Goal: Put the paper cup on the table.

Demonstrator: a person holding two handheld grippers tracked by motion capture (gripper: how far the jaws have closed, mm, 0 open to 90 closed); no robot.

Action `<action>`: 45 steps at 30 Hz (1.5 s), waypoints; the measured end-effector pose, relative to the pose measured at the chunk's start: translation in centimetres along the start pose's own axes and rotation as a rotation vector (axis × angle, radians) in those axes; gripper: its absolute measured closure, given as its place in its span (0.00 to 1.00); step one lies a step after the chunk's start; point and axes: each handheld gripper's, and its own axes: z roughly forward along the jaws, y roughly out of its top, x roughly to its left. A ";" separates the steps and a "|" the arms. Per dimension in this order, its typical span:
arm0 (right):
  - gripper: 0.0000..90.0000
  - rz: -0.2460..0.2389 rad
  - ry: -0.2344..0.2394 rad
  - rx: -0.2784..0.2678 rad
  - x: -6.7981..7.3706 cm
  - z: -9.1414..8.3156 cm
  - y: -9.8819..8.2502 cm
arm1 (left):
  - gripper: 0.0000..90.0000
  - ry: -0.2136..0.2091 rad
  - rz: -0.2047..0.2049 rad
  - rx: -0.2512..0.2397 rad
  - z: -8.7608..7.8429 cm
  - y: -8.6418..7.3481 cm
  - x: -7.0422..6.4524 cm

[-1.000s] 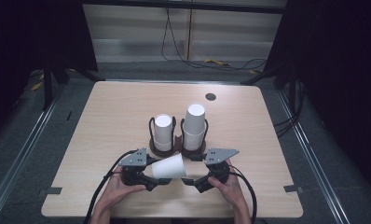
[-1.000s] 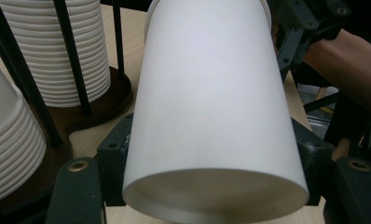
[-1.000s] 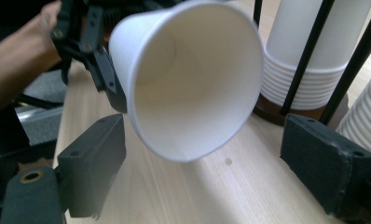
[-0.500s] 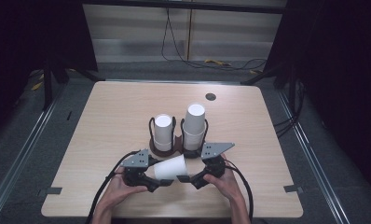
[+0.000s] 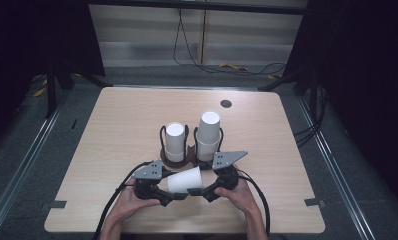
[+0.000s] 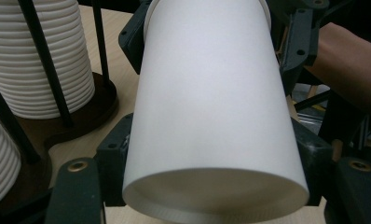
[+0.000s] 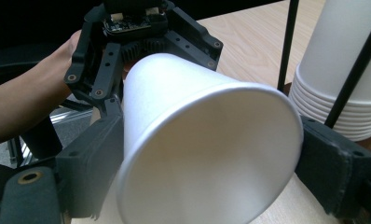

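Observation:
A white paper cup [image 5: 184,180] lies on its side above the table's near edge, held between both grippers. My left gripper [image 5: 176,189] is shut on its narrow base end; in the left gripper view [image 6: 211,154] the jaws press both sides of the cup [image 6: 211,116], with the recessed bottom toward the camera. My right gripper [image 5: 199,186] comes in from the right at the wide mouth end. Its jaws have just been closing. In the right gripper view [image 7: 211,158] both sit against the rim of the cup [image 7: 197,140].
Just beyond the hands, a dark wooden holder [image 5: 177,161] with black wire uprights carries two stacks of white cups, a shorter left stack [image 5: 175,142] and a taller right stack [image 5: 208,135]. A small black disc [image 5: 226,103] sits near the table's far edge.
My right gripper has shifted a little left, in toward the cup's mouth end. The left gripper and the cup have stayed where they were.

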 end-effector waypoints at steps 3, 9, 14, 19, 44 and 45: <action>0.17 0.016 0.007 -0.006 -0.1 -0.2 0.0 | 0.36 -0.005 0.000 -0.007 0.0 0.1 0.1; 0.21 0.023 0.010 -0.014 -0.3 -0.6 0.1 | 0.36 -0.012 -0.003 -0.013 0.0 0.2 0.3; 0.24 0.023 0.018 -0.026 -0.2 -0.8 0.2 | 0.32 0.006 0.000 -0.012 0.0 0.3 0.3; 0.25 0.030 0.015 -0.020 -0.2 -0.8 0.3 | 0.31 0.011 -0.010 -0.013 0.2 0.3 0.3; 0.28 0.062 -0.072 -0.035 -0.6 -2.2 0.4 | 0.18 0.208 -0.043 -0.052 -0.7 -0.7 0.1; 0.27 0.069 -0.085 -0.032 -0.7 -2.4 0.3 | 0.17 0.213 -0.050 -0.063 -0.8 -1.0 0.2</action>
